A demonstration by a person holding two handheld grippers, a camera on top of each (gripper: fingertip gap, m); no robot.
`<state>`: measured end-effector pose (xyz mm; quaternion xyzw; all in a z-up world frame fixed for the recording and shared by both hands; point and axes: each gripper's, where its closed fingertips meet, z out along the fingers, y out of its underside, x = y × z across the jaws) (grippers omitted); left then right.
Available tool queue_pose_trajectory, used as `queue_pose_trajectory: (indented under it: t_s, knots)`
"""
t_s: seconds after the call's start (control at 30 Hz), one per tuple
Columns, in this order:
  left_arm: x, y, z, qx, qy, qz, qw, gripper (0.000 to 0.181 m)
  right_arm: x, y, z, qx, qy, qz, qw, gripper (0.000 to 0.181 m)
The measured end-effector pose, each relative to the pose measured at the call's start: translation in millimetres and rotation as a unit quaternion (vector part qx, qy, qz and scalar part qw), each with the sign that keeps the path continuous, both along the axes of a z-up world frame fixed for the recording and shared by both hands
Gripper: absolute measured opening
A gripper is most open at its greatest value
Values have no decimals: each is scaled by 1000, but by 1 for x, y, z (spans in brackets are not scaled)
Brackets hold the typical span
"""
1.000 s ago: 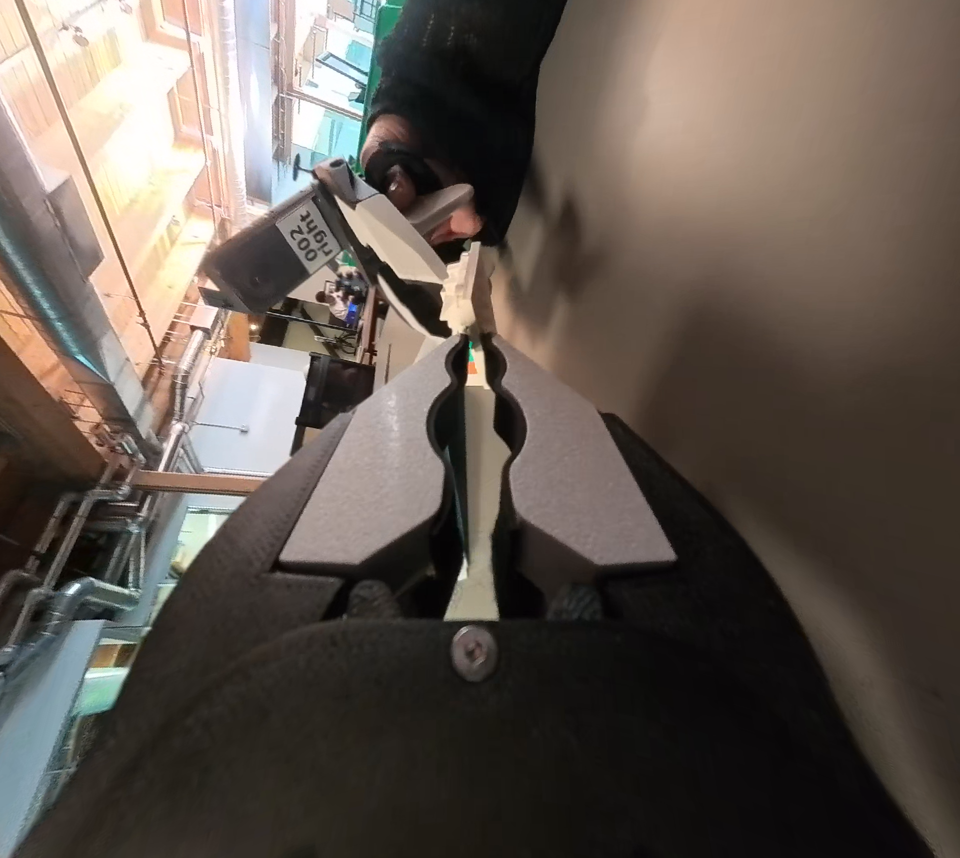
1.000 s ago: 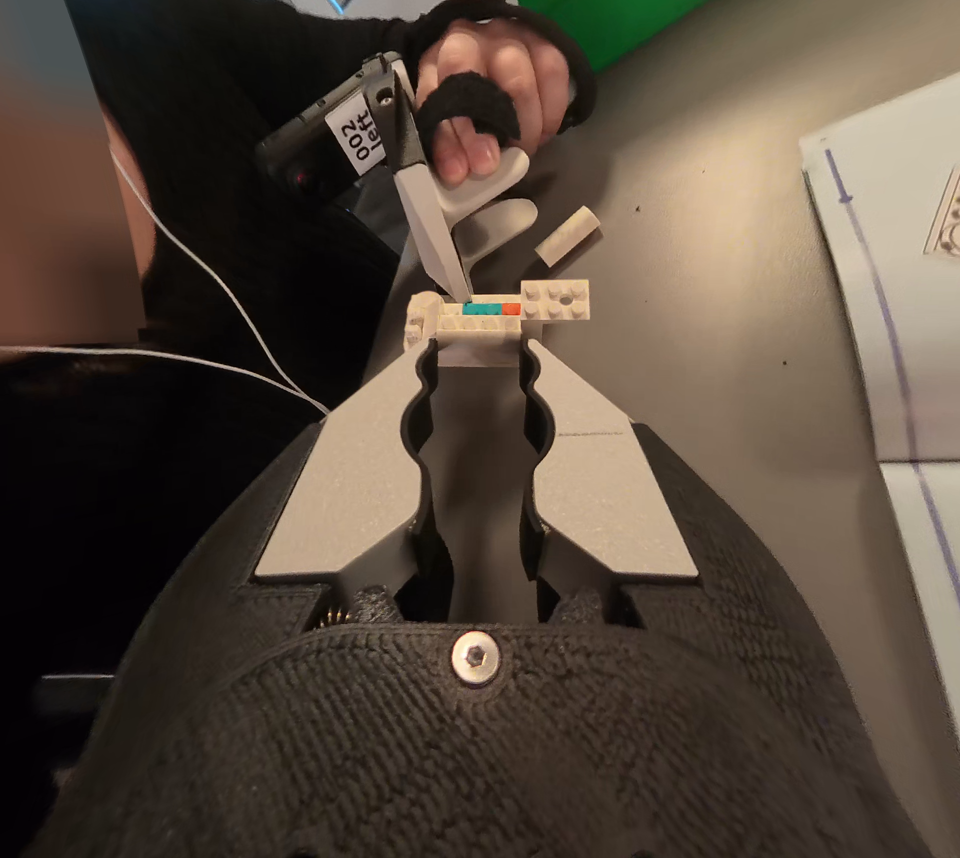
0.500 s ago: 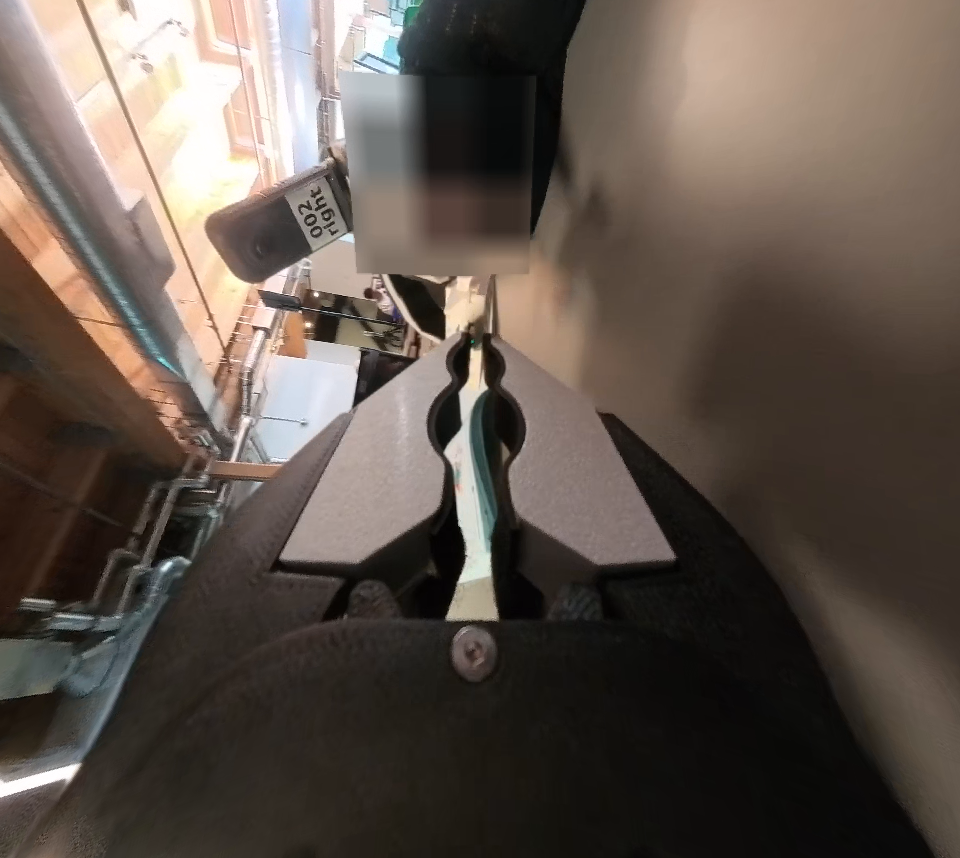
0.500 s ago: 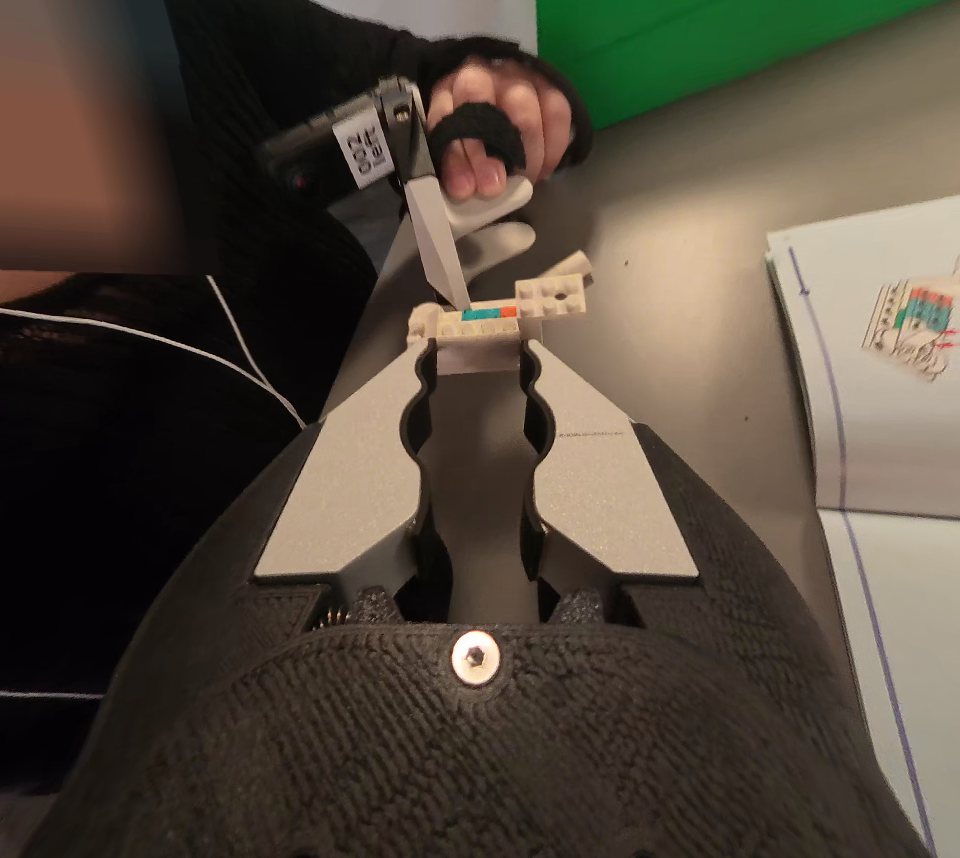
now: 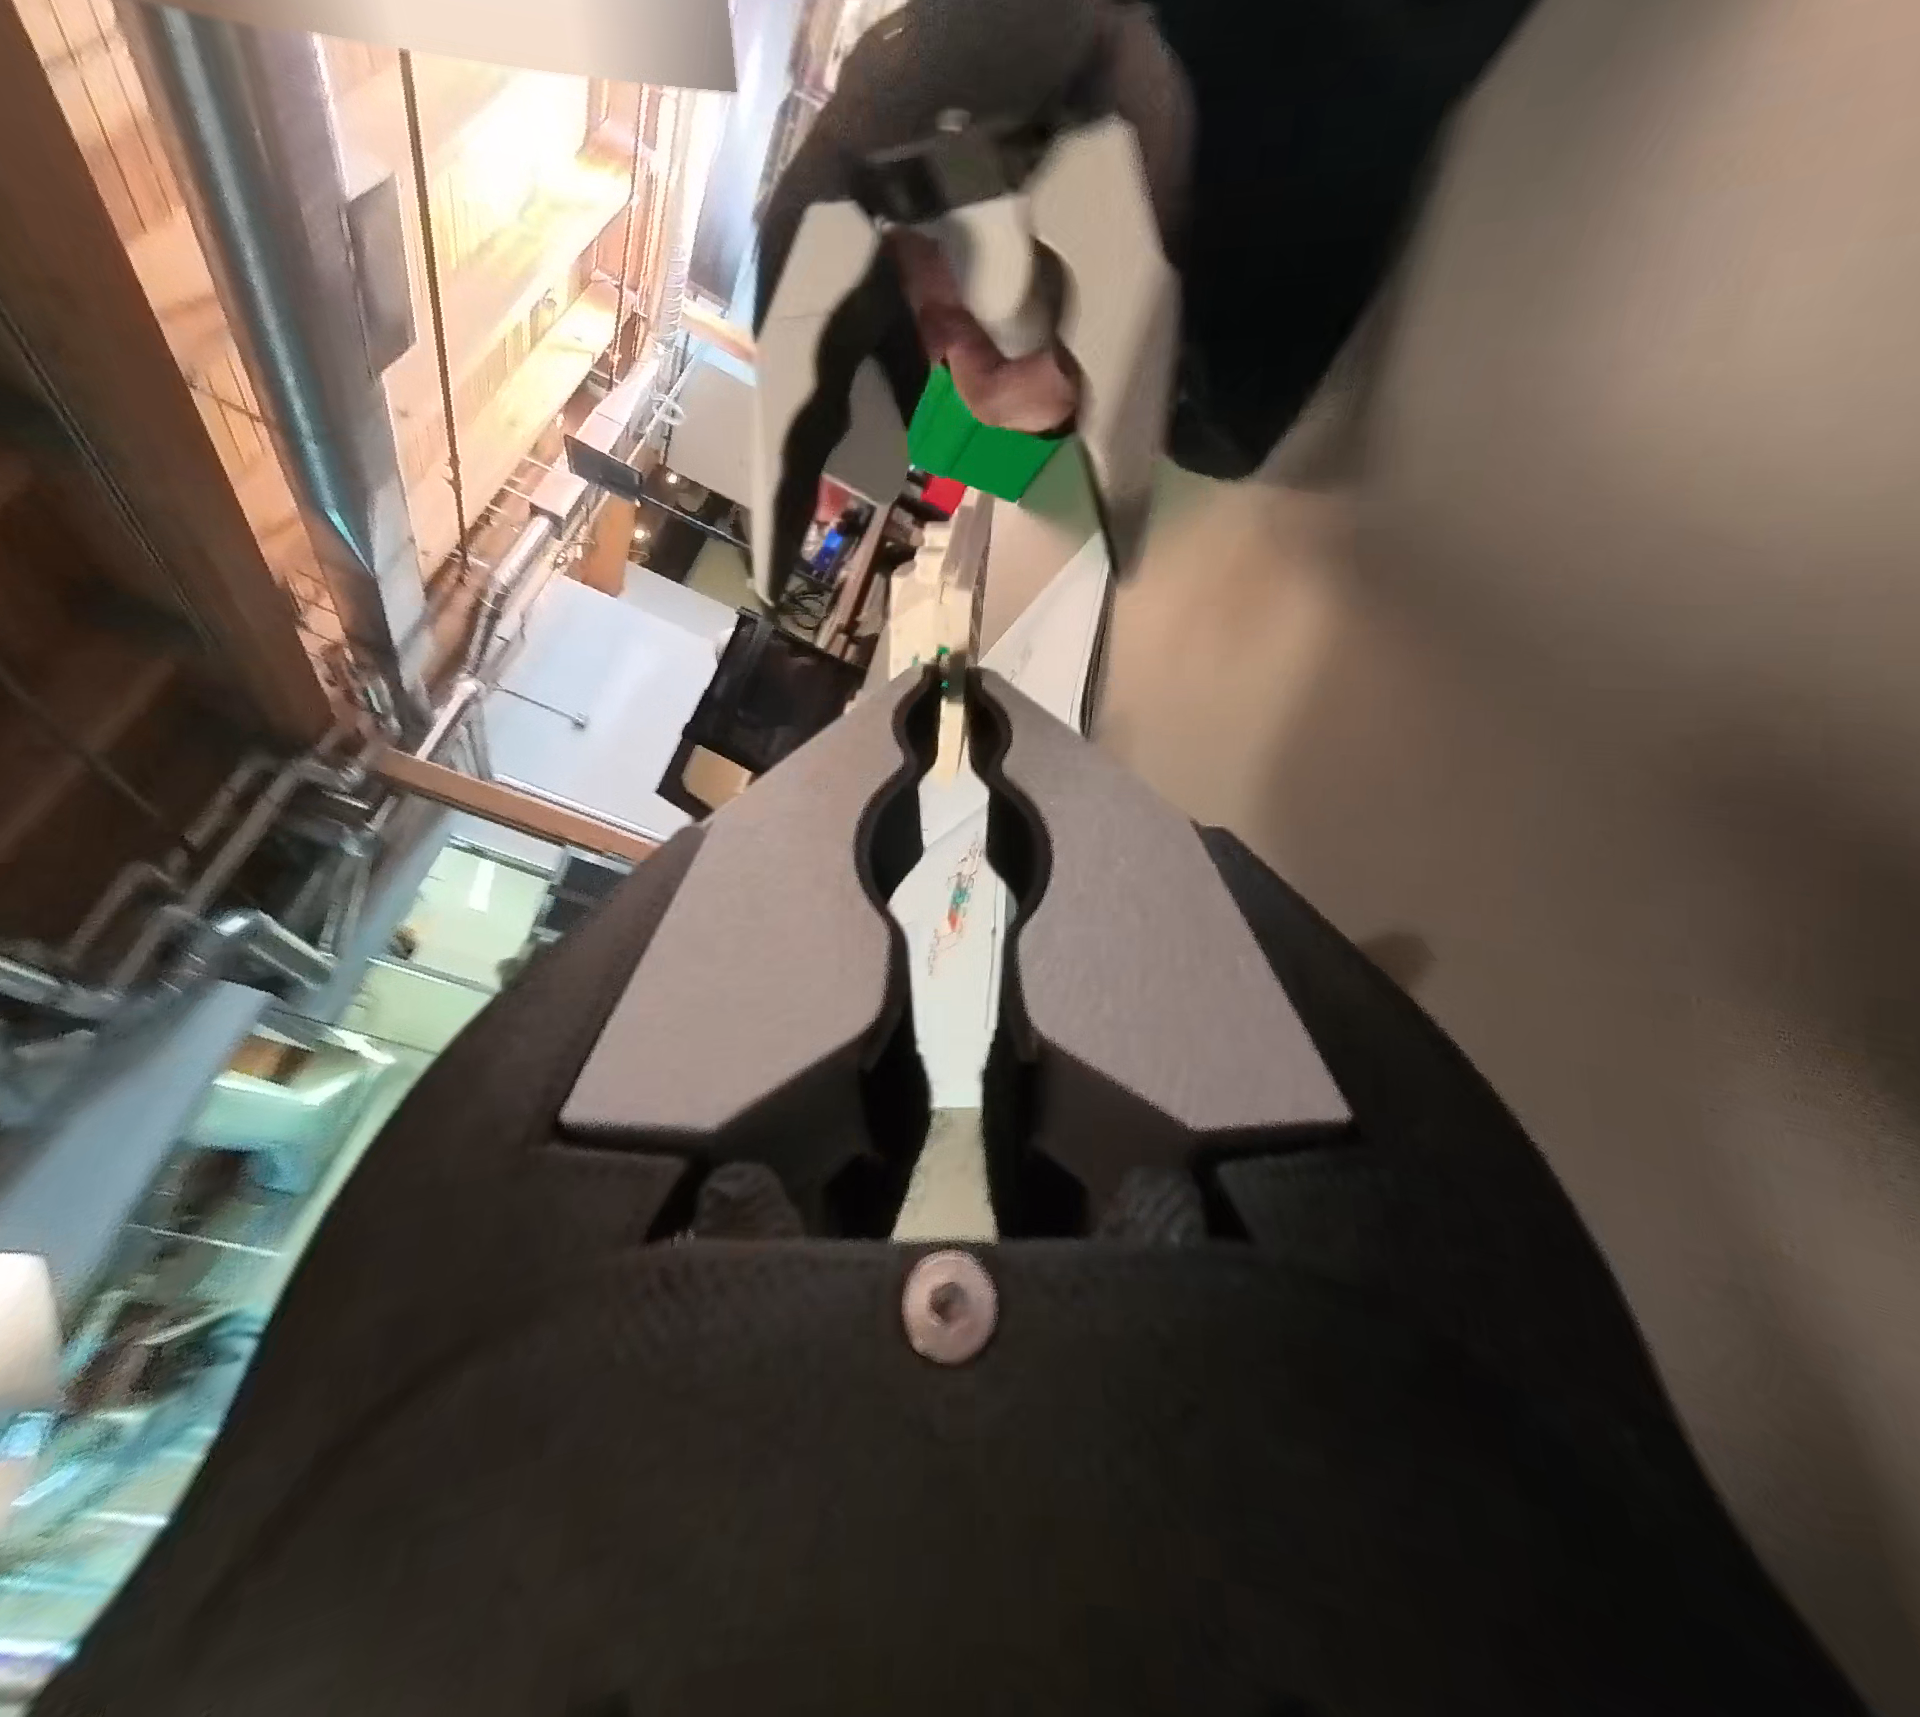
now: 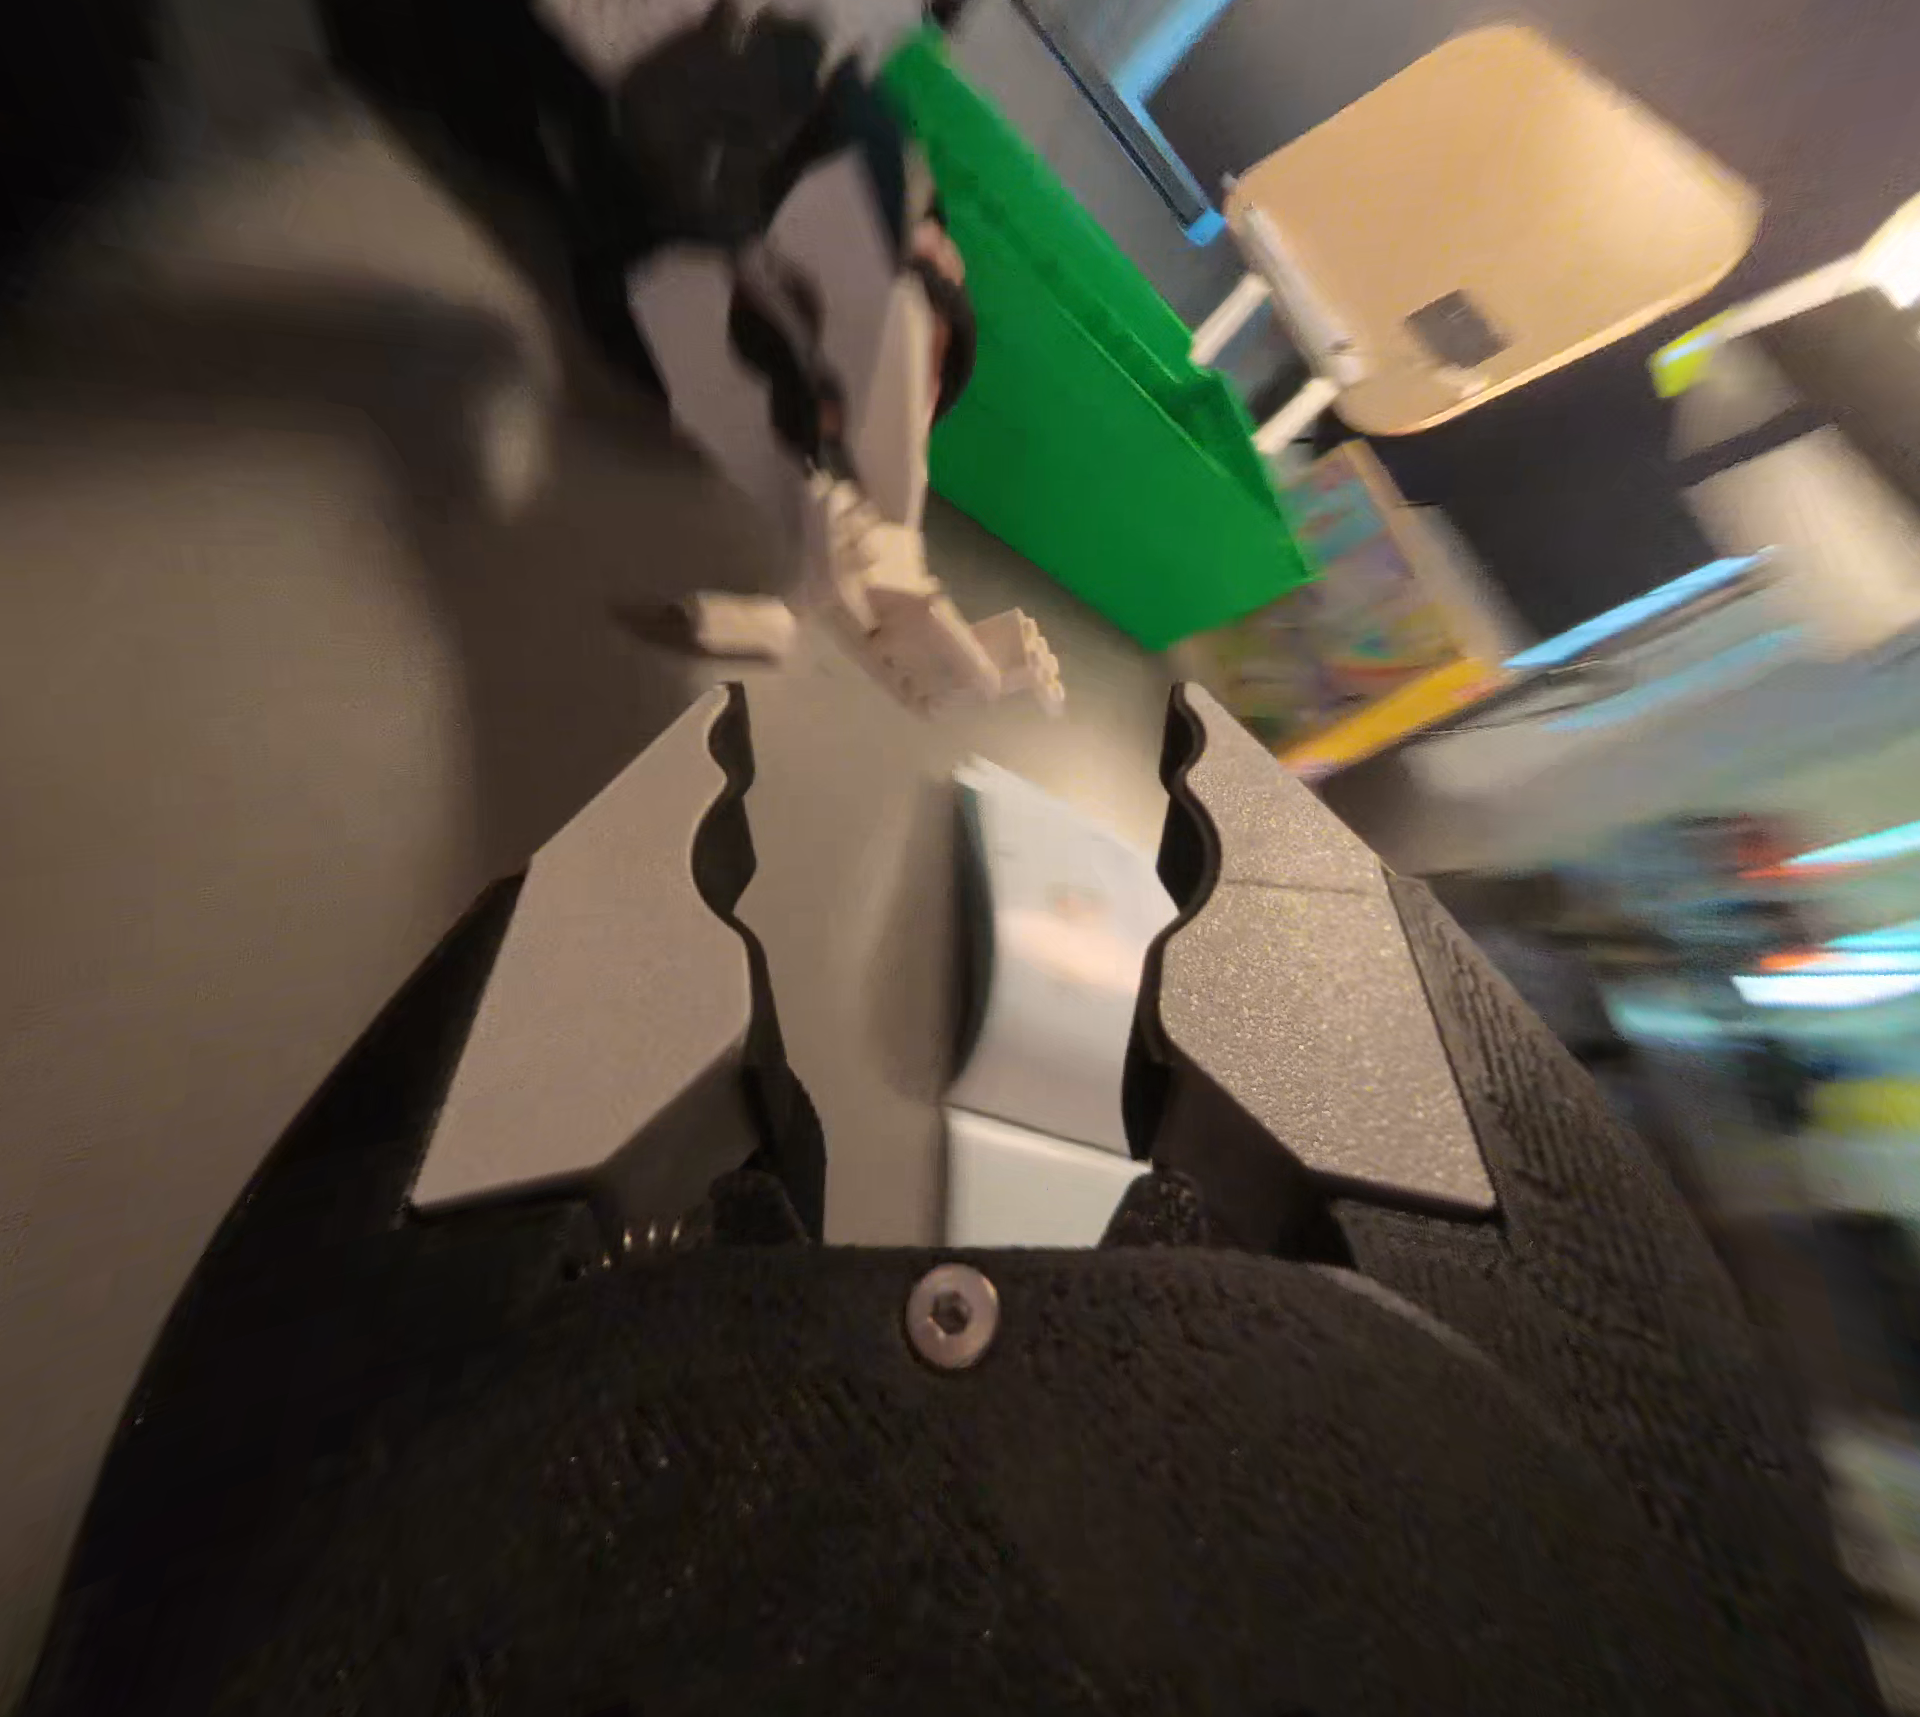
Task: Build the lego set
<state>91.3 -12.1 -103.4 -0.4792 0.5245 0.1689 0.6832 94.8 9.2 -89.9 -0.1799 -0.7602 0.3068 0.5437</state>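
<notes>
The left gripper (image 5: 948,680) pinches the white lego assembly (image 6: 914,628) edge-on at twelve o'clock, likely presenting it for another brick, while the right gripper (image 6: 951,711) hangs wide and empty, the loose pale piece (image 6: 727,623) at ten o'clock.

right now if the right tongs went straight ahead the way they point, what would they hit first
Most likely the white lego build, held up just ahead by the left tongs. The right tongs are open and empty, aimed slightly right of it. The picture is blurred and depth is unclear, so they could slip past toward the green box.
</notes>
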Motion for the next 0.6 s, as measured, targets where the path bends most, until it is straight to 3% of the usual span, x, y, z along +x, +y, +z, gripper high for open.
queue_pose_trajectory:
  t_s: [0.1,0.33,0.6]
  knots:
    - [2,-2,3,-9,-17,-11,1000,3,-10,-6,-10,92,26,-27,995,75]
    - [9,-9,0,-18,-12,-35,999,3,-15,-16,-10,121,72,-26,990,18]
    - [6,-8,1,-31,-24,-37,999,3,-17,-15,-11,132,67,-55,987,16]
